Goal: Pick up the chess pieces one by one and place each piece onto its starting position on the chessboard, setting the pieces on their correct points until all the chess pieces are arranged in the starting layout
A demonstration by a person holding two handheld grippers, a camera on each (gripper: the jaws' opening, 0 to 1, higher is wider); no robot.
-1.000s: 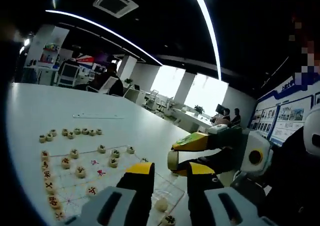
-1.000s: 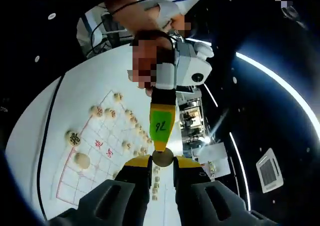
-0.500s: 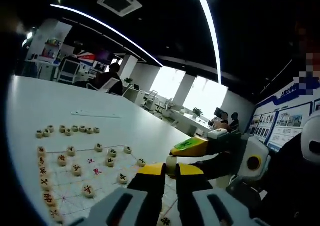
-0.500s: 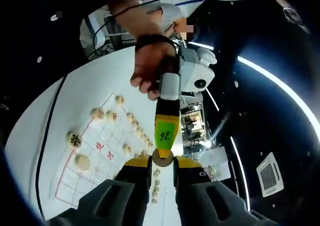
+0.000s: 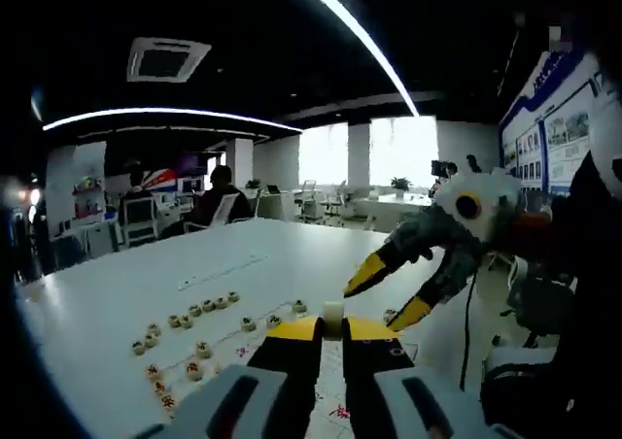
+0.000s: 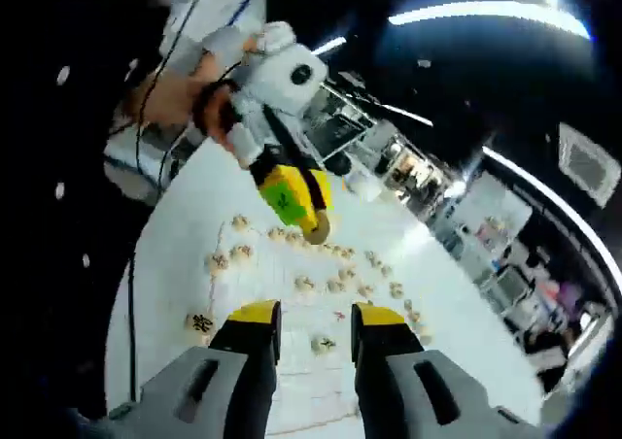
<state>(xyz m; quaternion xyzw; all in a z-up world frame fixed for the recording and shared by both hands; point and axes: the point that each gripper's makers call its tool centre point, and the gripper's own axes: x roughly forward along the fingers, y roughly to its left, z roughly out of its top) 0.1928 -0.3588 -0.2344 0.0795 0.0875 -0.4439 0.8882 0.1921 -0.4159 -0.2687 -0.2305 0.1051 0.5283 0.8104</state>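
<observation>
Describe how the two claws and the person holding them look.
Both claws have grey bodies with yellow-tipped black jaws. The left claw carries a green sticker and a white camera housing with black cables. The right claw has a white round-lensed housing. The person's hand emerges from a white sleeve.

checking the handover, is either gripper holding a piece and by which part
The left gripper pinches a round chess piece by its edges; the right gripper is open, holding nothing.

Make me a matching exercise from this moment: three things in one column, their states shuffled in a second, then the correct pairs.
Things:
1. left gripper
2. right gripper
3. chessboard

States:
A. jaws apart, nothing between them
B. lying flat on the white table, pieces standing on it
C. jaws closed on a pale round chess piece

Pairs: 1-C, 2-A, 3-B
</observation>
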